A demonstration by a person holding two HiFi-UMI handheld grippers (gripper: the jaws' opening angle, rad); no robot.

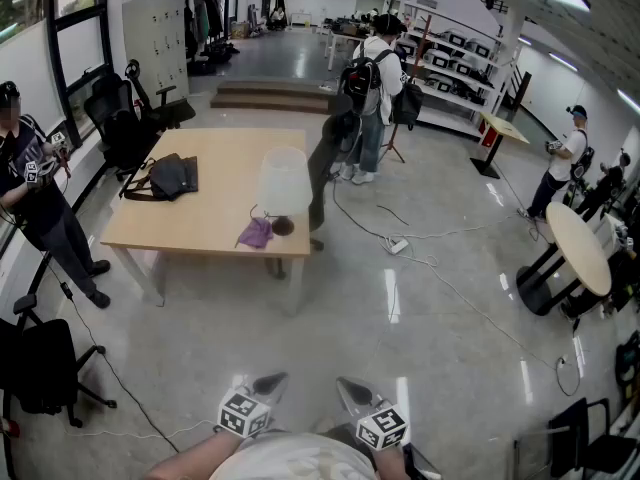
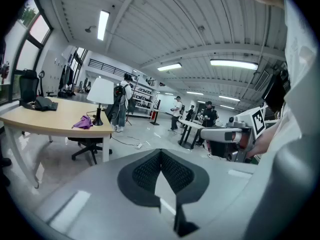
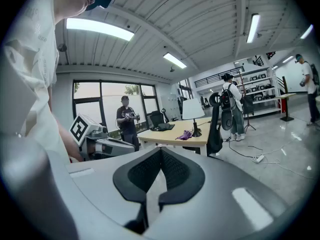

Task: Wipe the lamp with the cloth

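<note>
Lamp [image 1: 285, 180] on table [image 1: 200, 218], purple cloth [image 1: 256, 233] beside its base

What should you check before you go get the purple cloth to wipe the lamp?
1. The cloth lies on the table, beside the lamp: ok.
2. The lamp stands upright: ok.
3. The left gripper is empty: ok.
4. The right gripper is empty: ok.
5. Jaws open, ready to grab: not ok, both pairs are shut.
6. The table is within reach: not ok, it stands far ahead.

The floor [image 1: 420, 348] is glossy, the table [image 1: 228, 168] matt pale wood, the cloth [image 1: 255, 233] soft purple fabric.
</note>
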